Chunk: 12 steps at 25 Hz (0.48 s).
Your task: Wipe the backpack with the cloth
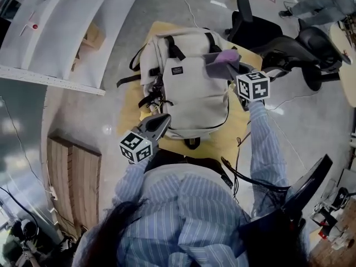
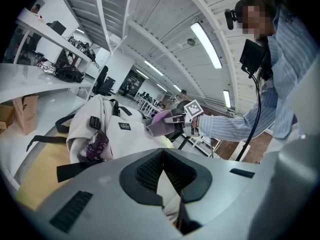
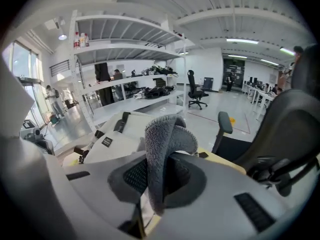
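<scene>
– Where is the cloth sitting?
– The right gripper (image 1: 233, 72) is clamping it. Its jaws are closing on the grey cloth (image 1: 221, 63), which is folding over their tips and hanging at the backpack's (image 1: 192, 88) top right corner. I cannot tell whether it is touching the fabric.
– And the other claw?
– The left gripper (image 1: 161, 121) is resting at the backpack's bottom left edge, its jaws pressing together with the tips meeting.
– What is the bag lying on?
– A yellow tabletop (image 1: 214, 144) is showing all around the backpack, and black straps (image 1: 130, 79) are trailing off its left side.
– And the room?
– A glossy grey floor (image 1: 317, 127) is spreading beyond the backpack. A black office chair (image 1: 261, 32) is standing just past its top right, and white shelving (image 1: 72, 32) is running well off to its left.
</scene>
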Available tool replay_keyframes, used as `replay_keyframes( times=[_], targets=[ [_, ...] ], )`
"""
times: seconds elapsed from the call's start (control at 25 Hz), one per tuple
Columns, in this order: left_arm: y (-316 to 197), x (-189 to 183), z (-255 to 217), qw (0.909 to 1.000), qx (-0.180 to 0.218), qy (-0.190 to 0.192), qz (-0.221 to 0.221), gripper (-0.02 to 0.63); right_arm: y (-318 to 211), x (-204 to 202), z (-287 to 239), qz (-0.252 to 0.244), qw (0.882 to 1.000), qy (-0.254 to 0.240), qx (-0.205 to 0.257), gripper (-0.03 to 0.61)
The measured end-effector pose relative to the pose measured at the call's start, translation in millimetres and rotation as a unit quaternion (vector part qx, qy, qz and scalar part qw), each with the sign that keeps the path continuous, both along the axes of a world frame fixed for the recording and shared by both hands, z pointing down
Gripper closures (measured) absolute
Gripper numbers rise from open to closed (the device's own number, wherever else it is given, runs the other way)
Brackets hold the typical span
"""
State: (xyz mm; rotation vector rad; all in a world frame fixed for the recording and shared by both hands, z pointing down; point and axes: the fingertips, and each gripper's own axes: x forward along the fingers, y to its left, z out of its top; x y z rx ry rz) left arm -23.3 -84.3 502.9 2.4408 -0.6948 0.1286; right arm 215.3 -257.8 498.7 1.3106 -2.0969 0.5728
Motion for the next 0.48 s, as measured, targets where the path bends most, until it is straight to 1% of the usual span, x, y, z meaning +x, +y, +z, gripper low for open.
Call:
replay_keyframes(
  times=[0.16,0.28,0.4,0.48],
  targets=[
    [-7.9,14.0,-7.6,0.9999,0.013,0.003,0.008,0.609,14.6,55.7,0.7,0.063,0.998,0.001,-0.004,0.537],
    [-15.8,24.3,-16.4,0.9995,0.025,0.010,0.018,0.609,26.1,83.8,0.8,0.094,0.996,0.006,-0.008,0.537],
    [-21.9,31.5,-21.5,0.9989,0.034,0.014,0.028,0.609,31.1,92.0,-8.8,0.102,0.995,0.007,-0.006,0.537],
    [-24.6,32.2,-21.3,0.9989,0.035,0.015,0.028,0.609,27.7,83.4,-24.4,0.089,0.996,0.004,0.007,0.537]
  ],
)
